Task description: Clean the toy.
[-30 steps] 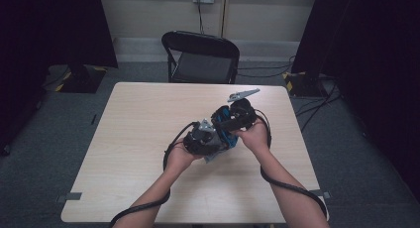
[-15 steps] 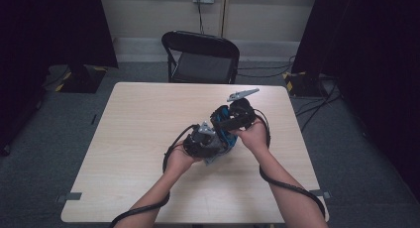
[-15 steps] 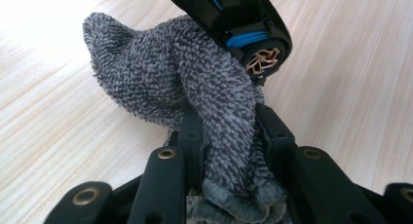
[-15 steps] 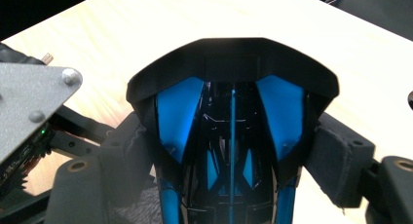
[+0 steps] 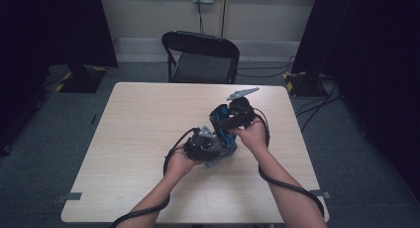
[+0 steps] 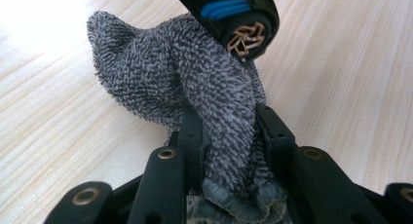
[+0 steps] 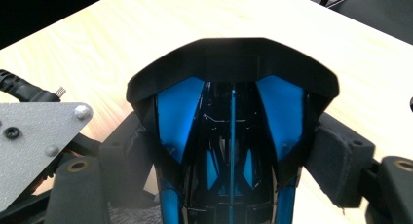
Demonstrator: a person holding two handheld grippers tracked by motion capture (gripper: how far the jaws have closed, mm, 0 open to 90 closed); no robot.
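A grey knit sock (image 6: 195, 83) was seen clamped in the left gripper (image 6: 226, 131): jaws nearly closed, pads pinching a bunched fold of fabric, rest of the sock draped fwd onto the table (image 5: 138, 119). A black-and-blue shoe (image 7: 233, 117) was gripped by the right gripper (image 7: 233, 151), jaws fairly wide, foam pads pressed on both sides of it.

Landmark = the shoe. In the high view the sock (image 5: 218, 161) lay just below and left of the shoe (image 5: 224, 126), touching or nearly so; the left gripper (image 5: 203, 144) sat directly at its lower left, the right gripper (image 5: 237, 116) around its upper part. In the left gripper view one end of the shoe (image 6: 234, 19) was seen hanging just above the sock, round patterned end facing down.

Why held so (judged): shoe was prob. kept lifted and tilted so the cloth could be worked against it or into it, w/ the sock pinched tight so it wouldn't slip. Which of the two can't be told.

Pose: both forearms were brought in from the near edge, converging at the shoe. Left hand (image 5: 181, 161) was held low, close to the tabletop, gripper aimed toward the shoe. Right hand (image 5: 253, 136) was held higher, wrist cocked, gripper angled down and left.
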